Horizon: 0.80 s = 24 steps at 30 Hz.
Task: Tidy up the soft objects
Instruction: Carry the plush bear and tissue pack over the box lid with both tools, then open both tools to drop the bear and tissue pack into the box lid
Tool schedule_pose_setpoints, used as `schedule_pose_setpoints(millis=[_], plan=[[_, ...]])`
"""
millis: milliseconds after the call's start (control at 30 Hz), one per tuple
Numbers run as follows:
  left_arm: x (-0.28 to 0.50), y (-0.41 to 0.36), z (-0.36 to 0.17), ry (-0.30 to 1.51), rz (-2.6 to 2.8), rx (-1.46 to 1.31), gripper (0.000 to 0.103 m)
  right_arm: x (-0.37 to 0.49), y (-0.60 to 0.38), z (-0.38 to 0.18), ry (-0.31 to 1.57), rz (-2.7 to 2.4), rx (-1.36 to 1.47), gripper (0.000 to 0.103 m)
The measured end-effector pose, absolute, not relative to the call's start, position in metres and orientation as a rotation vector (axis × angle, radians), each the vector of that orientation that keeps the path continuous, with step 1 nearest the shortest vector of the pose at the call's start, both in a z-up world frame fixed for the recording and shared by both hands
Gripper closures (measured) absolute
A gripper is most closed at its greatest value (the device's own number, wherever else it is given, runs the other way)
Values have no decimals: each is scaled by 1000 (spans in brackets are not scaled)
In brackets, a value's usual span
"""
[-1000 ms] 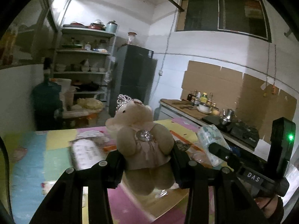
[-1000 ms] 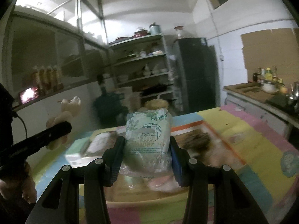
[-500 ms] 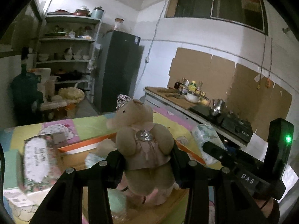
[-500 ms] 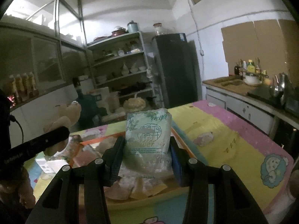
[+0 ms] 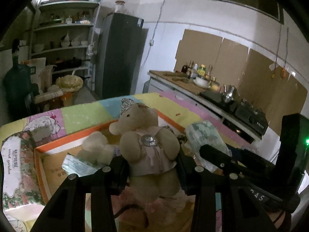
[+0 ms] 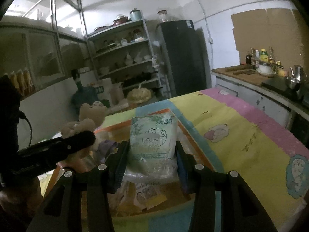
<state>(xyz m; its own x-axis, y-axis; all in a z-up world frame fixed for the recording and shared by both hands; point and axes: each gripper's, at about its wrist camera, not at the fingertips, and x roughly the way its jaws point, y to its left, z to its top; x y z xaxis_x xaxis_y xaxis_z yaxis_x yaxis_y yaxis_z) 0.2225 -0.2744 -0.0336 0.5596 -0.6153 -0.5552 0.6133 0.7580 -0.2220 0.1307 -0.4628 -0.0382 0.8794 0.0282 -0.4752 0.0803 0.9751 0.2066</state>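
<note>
My left gripper (image 5: pixel 152 166) is shut on a beige teddy bear (image 5: pixel 148 143) in a pink dress, held upright over an orange-rimmed cardboard box (image 5: pixel 63 143). Inside the box lie a smaller plush toy (image 5: pixel 96 148) and a tissue packet (image 5: pixel 79 166). My right gripper (image 6: pixel 150 154) is shut on a pale green soft tissue pack (image 6: pixel 152 141), held above the same box (image 6: pixel 193 135). In the right wrist view the teddy bear (image 6: pixel 85 121) and the left gripper's body (image 6: pixel 54 150) show at the left. In the left wrist view the tissue pack (image 5: pixel 204 137) appears at the right.
A floral tissue box (image 5: pixel 17 166) lies left of the cardboard box on the colourful table mat (image 6: pixel 241 135). A counter with bottles and a stove (image 5: pixel 231 102) runs along the right wall. A dark fridge (image 5: pixel 119 54) and shelves (image 5: pixel 63 44) stand behind.
Both grippers have moved forward and lower over the table, so the orange-rimmed box now lies right beneath them. Their grips on the bear and the tissue pack are unchanged.
</note>
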Motion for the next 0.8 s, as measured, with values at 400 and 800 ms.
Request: schedule_pose_setpoints(millis=[400, 800], plan=[[239, -286, -56, 790, -705, 44, 60, 159, -464, -50, 578, -12, 181, 56], [238, -279, -53, 769, -701, 15, 46, 161, -467, -49, 588, 7, 191, 47]])
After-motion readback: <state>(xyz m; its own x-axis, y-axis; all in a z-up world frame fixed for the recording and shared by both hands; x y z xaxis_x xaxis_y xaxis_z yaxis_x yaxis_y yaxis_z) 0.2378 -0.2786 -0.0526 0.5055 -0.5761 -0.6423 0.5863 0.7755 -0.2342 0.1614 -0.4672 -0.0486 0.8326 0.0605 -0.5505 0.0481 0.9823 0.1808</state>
